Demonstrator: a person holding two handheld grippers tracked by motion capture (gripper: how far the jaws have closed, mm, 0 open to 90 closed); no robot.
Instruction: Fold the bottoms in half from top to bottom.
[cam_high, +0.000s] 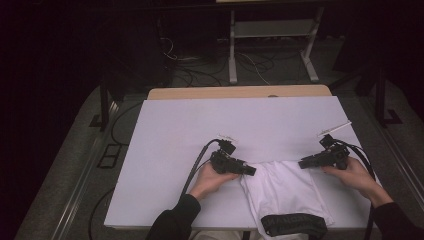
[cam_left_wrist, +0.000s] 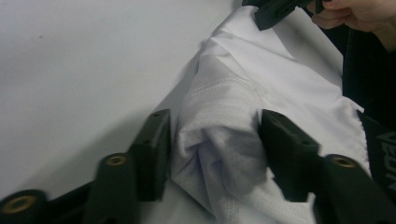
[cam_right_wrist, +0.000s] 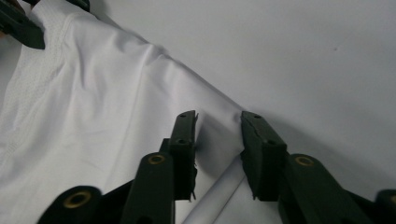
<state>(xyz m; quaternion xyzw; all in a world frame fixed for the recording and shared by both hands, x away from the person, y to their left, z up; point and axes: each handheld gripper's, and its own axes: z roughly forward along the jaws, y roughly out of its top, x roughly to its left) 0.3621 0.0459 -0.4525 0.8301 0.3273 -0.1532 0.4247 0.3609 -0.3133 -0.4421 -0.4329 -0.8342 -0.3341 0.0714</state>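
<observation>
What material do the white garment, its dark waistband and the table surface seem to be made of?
White garment: probably a thin synthetic sports fabric, matte; a fine perforated mesh panel and stitched seams show, and it bunches softly between the left gripper jaws.
Dark waistband: likely elastic knit, with faint woven lettering.
Table surface: smooth, matte white sheet, perhaps laminate; wood-coloured edge behind.

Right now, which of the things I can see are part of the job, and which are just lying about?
Part of the job:
- white garment with its black waistband
- left tool, bunched cloth between its jaws
- right tool, at the garment's edge
- white table, the work surface

Just lying about:
- metal stand beyond the table
- cables on the floor
</observation>
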